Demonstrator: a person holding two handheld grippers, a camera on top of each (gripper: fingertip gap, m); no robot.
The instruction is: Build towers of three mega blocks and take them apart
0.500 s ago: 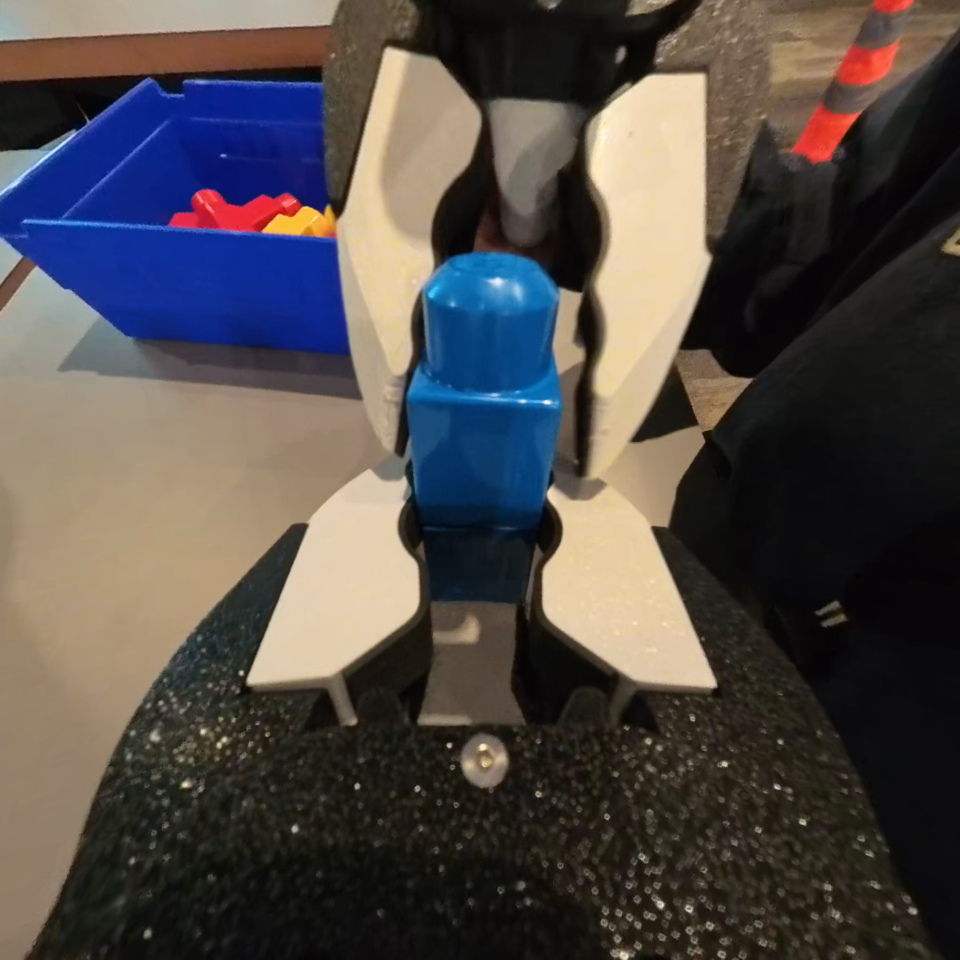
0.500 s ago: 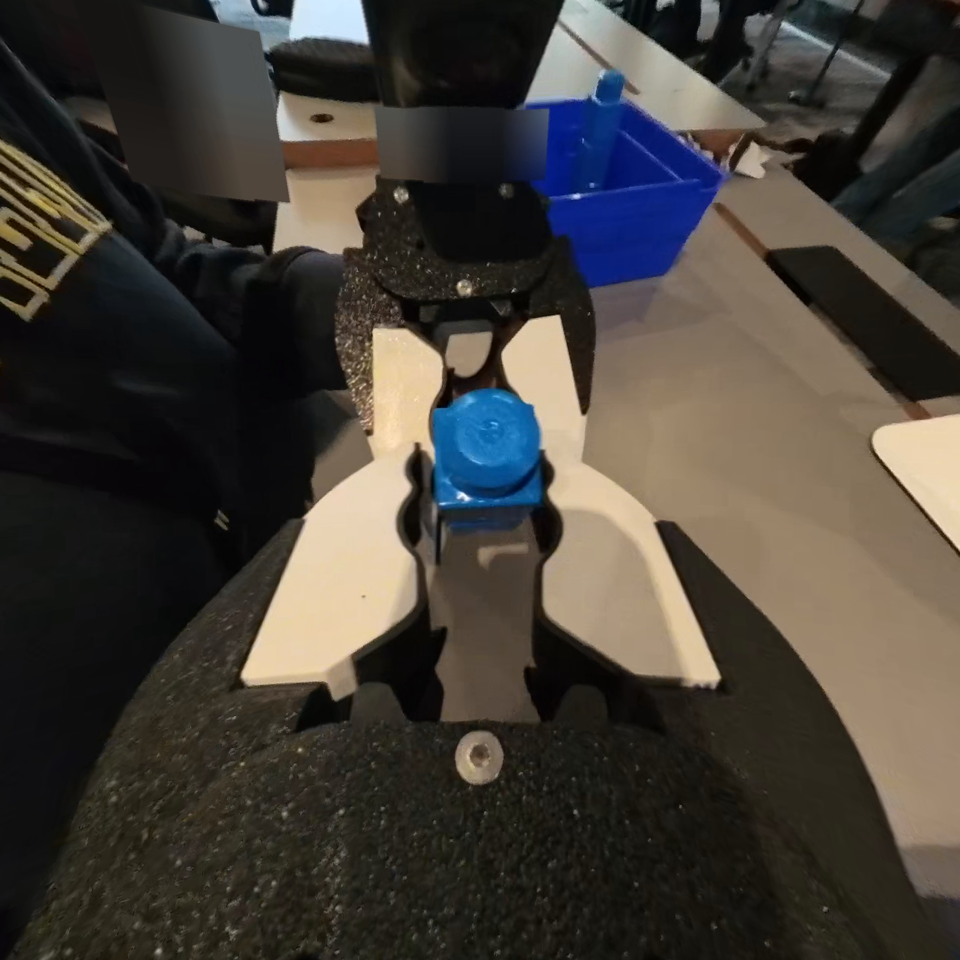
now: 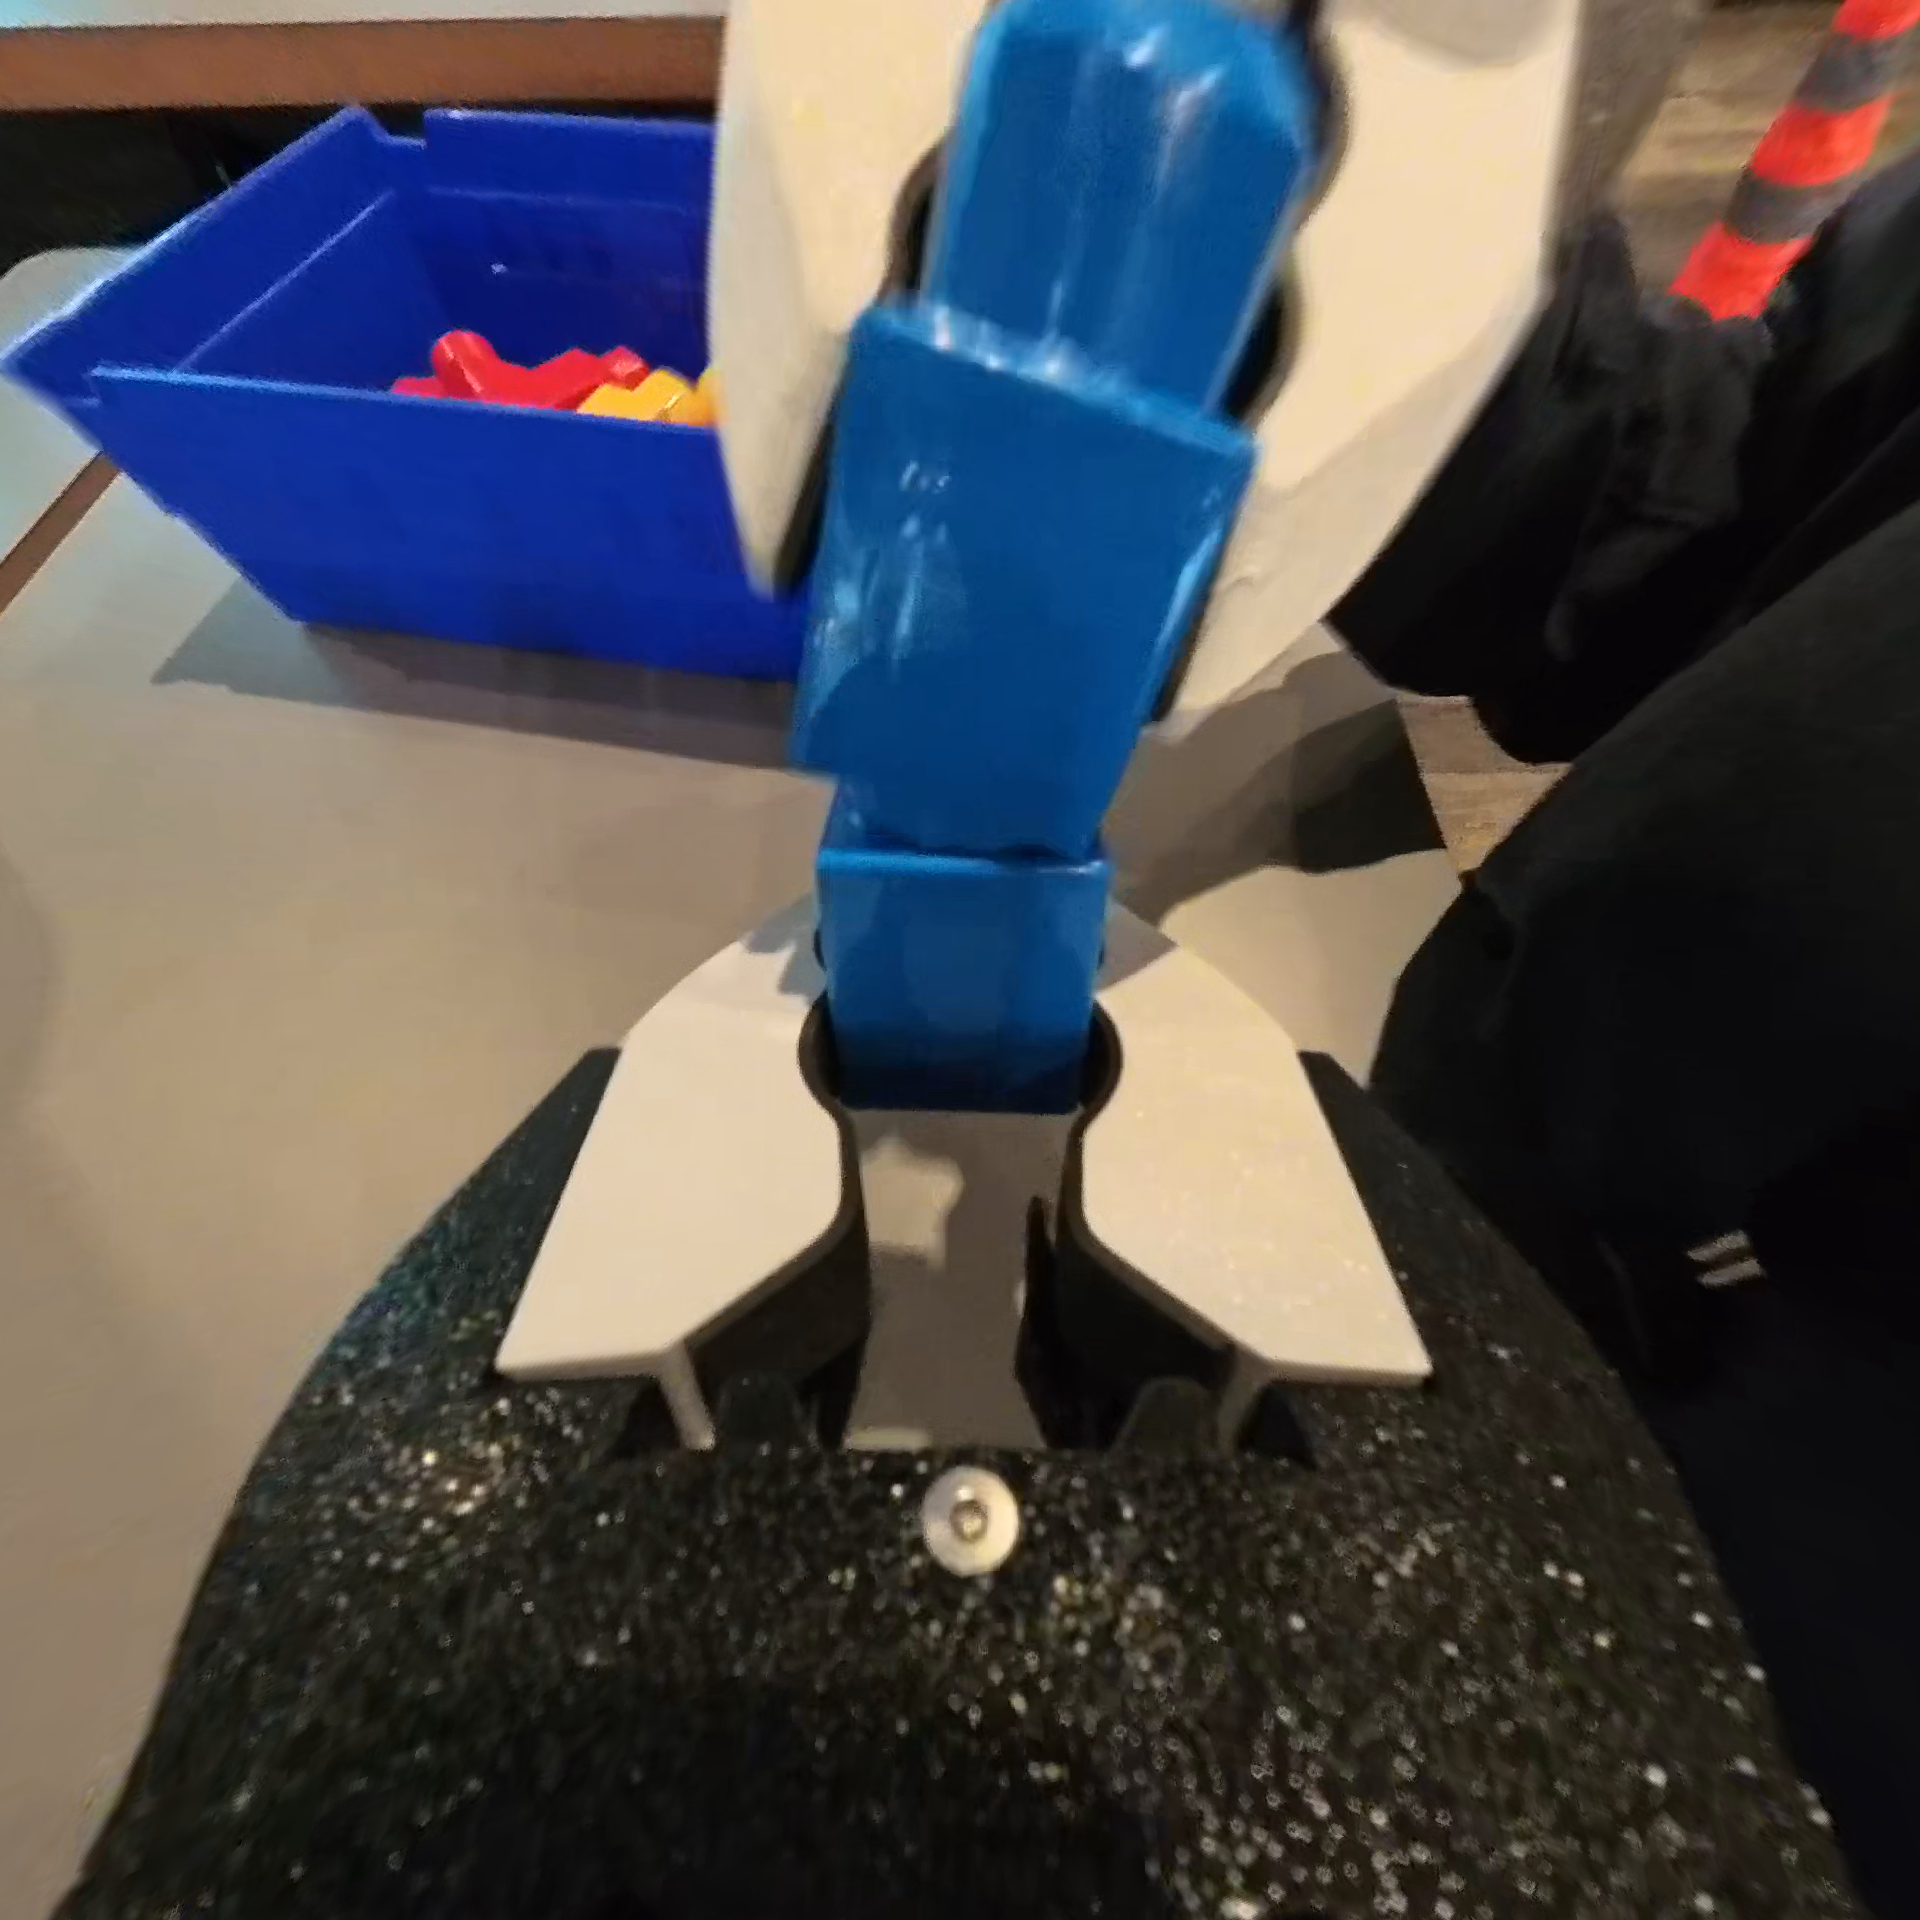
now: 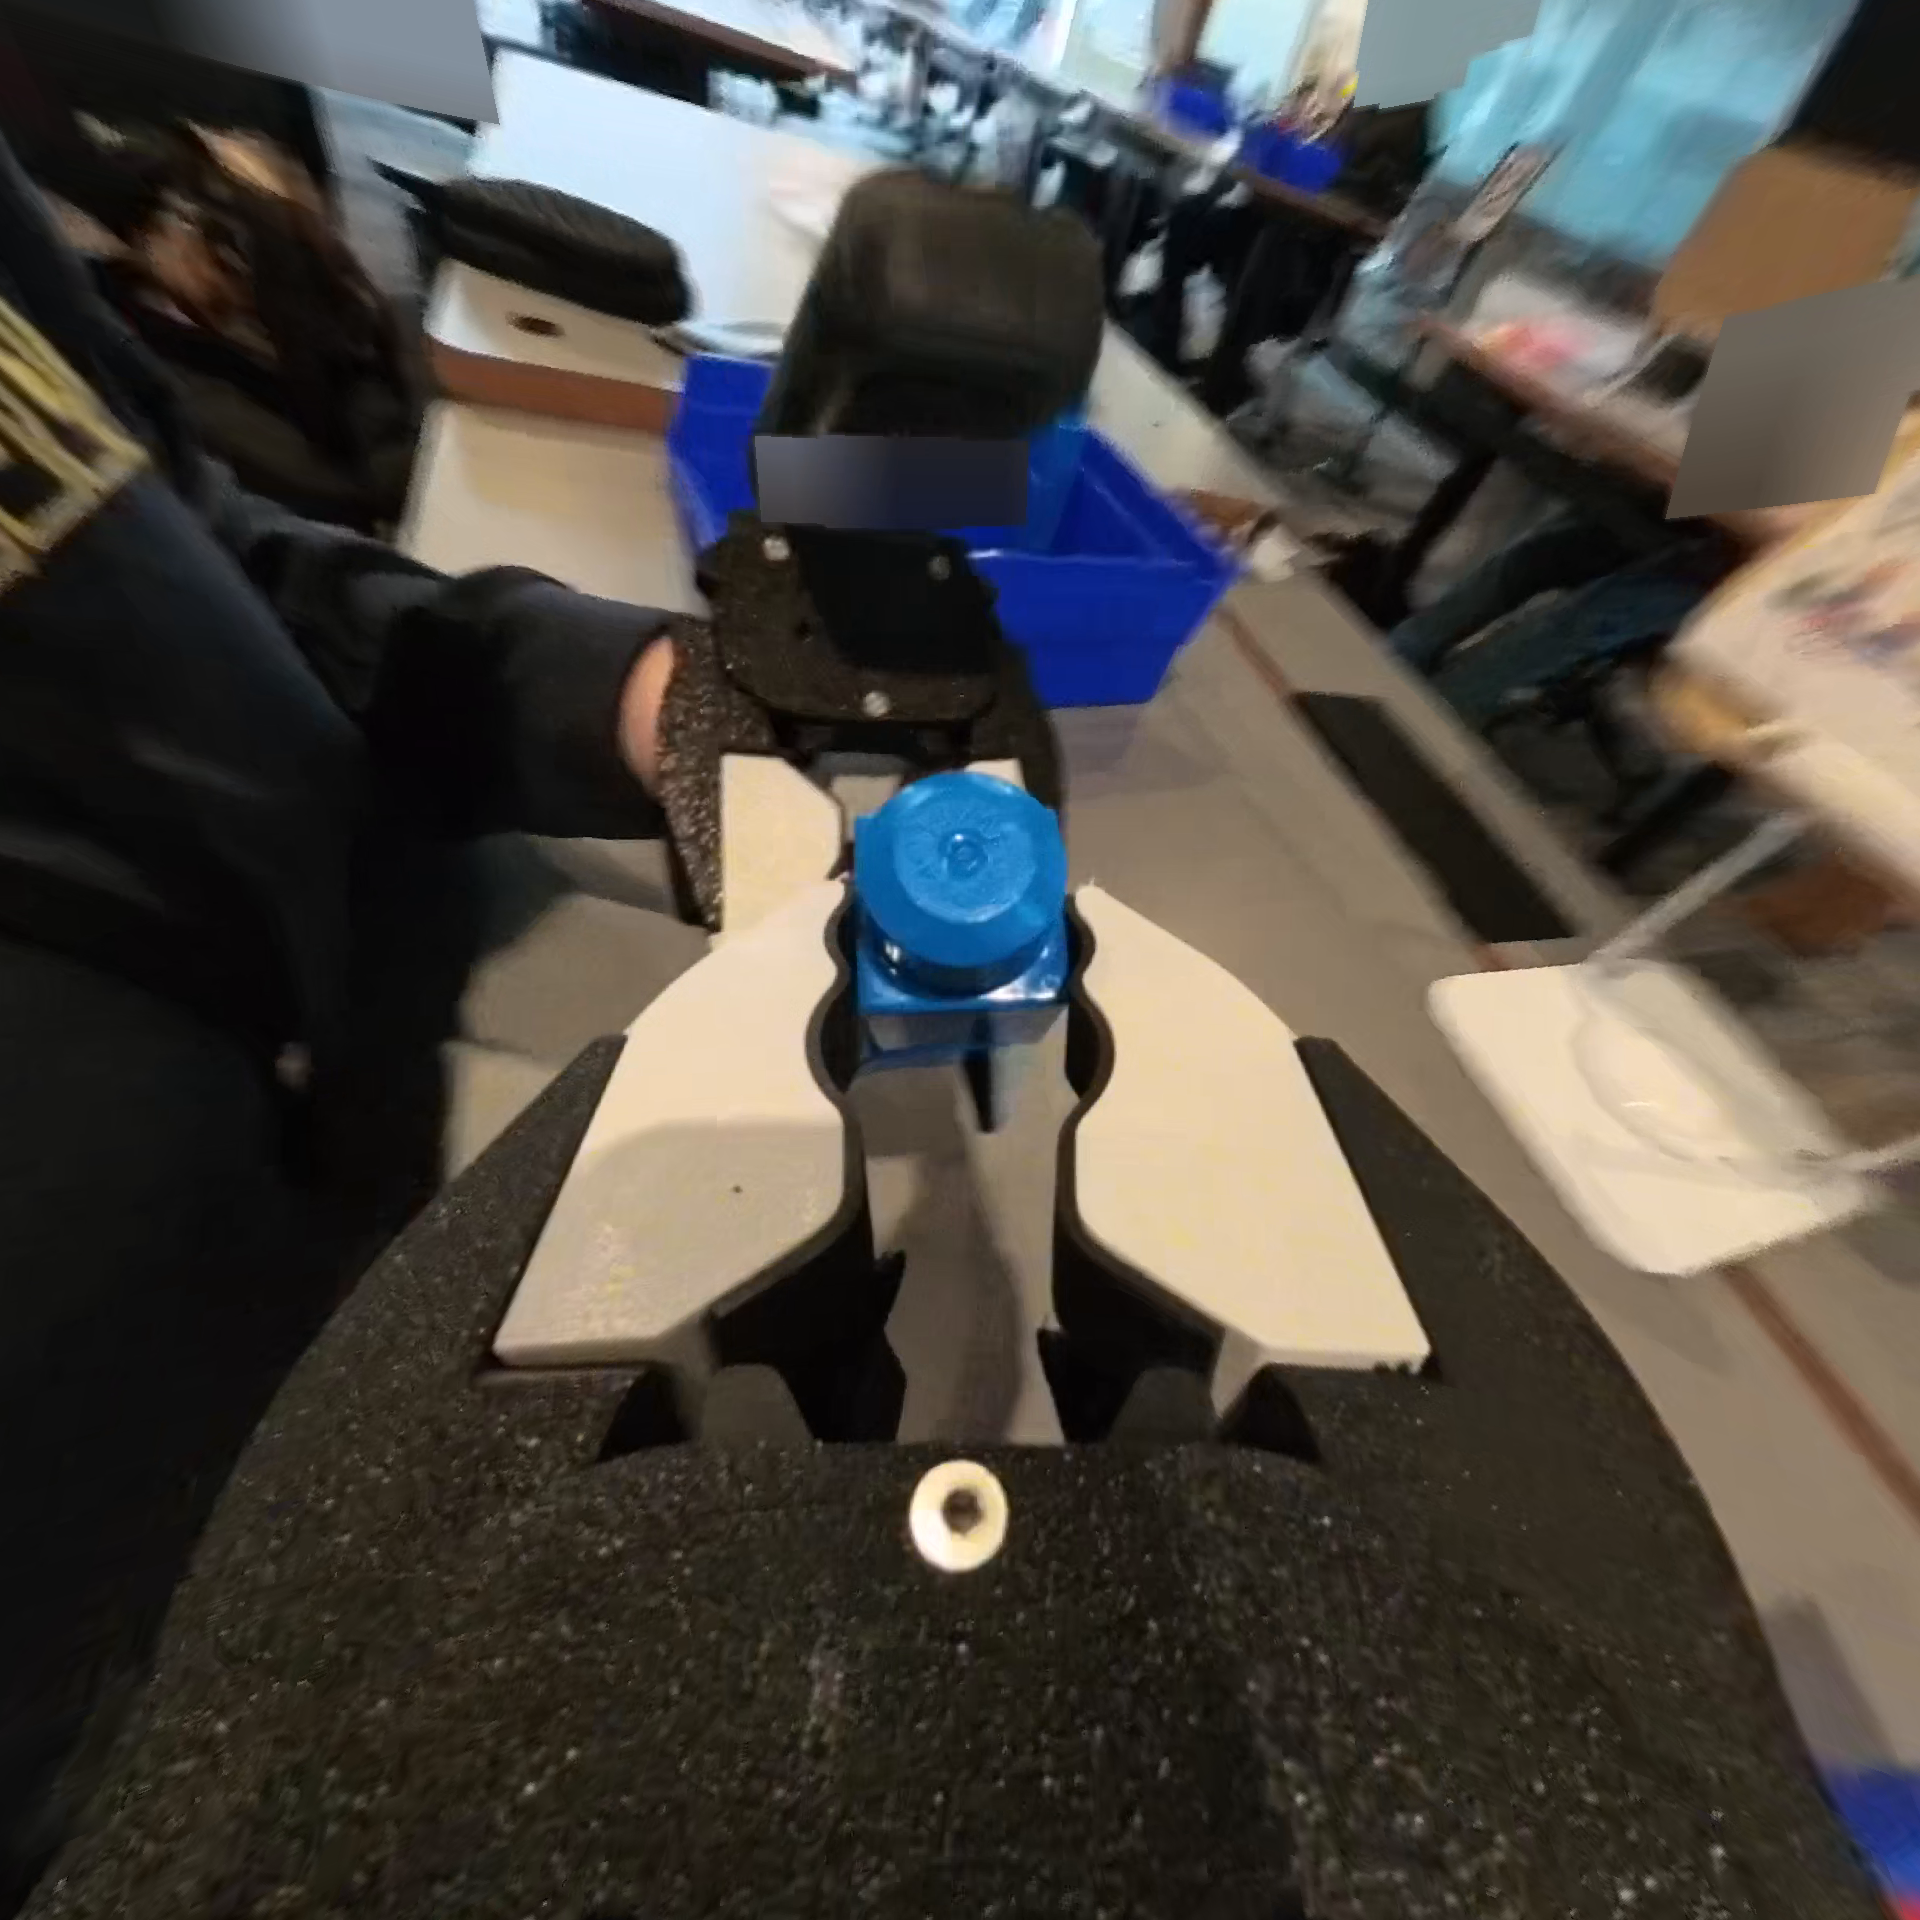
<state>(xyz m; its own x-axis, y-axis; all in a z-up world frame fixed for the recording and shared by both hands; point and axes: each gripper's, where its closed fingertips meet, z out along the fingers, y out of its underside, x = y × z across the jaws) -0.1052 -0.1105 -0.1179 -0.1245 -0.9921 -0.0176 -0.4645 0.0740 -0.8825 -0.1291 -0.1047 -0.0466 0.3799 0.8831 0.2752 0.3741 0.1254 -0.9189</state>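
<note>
Two stacked blue mega blocks are held in the air between my grippers. My left gripper (image 3: 961, 966) is shut on the lower blue block (image 3: 956, 997). My right gripper (image 3: 997, 644) comes in from above, facing the left one, and is shut on the upper blue block (image 3: 1018, 582). That block leans to the right on the lower one, and its stud (image 3: 1112, 177) points away. In the right wrist view my right gripper (image 4: 961, 935) grips that block (image 4: 956, 987), stud towards the camera. A white finger (image 4: 769, 831) of the left gripper shows just behind it.
A blue bin (image 3: 416, 499) with red and yellow blocks (image 3: 540, 379) stands at the back left of the grey table (image 3: 312, 935). A person's dark clothing (image 3: 1662, 935) fills the right. A white tray (image 4: 1621, 1122) lies at the right; the bin (image 4: 1122, 603) shows beyond.
The upper block, straight on the lower one before, now leans to the right and is closer to the left camera. The right wrist view has swung upward and is blurred.
</note>
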